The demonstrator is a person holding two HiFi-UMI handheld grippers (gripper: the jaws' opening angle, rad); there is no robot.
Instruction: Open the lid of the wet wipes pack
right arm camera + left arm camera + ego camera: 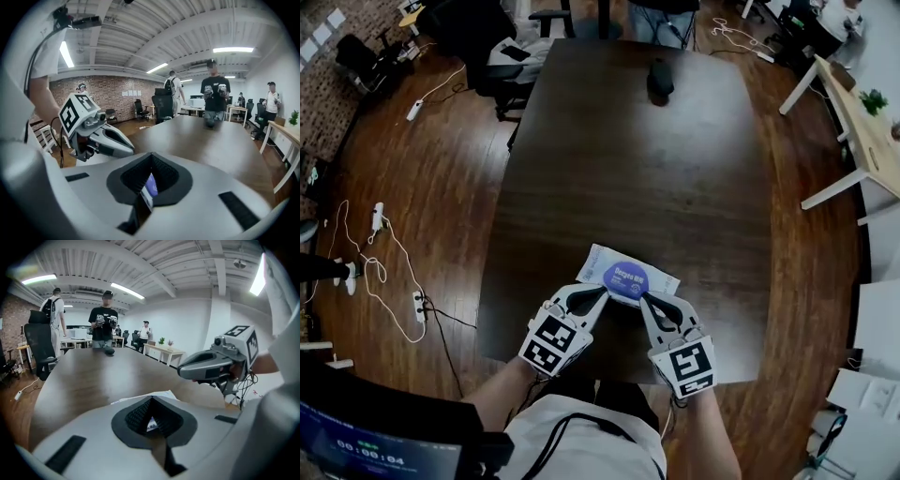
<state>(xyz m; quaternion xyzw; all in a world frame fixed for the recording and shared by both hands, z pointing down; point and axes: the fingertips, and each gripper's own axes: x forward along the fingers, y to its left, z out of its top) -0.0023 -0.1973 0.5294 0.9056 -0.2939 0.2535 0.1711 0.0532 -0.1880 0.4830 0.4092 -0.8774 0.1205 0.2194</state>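
The wet wipes pack (627, 276) lies flat near the table's near edge, white with a blue-purple oval lid that is down. My left gripper (602, 290) is shut, its tip at the pack's near left edge. My right gripper (644, 298) is also shut, with its tip at the pack's near right side. In the left gripper view the closed jaws (151, 398) point at the pack's white edge (164, 393), and the right gripper (206, 366) hovers to the right. In the right gripper view the blue lid (151, 183) shows through the gap behind the shut tip (151, 153). Neither gripper holds anything.
A dark wooden table (675, 187) stretches away, with a small black object (660, 77) at its far end. A person (104, 317) stands there. Office chairs (516, 56), cables and power strips (417, 305) are on the floor to the left; a light desk (862, 131) stands at the right.
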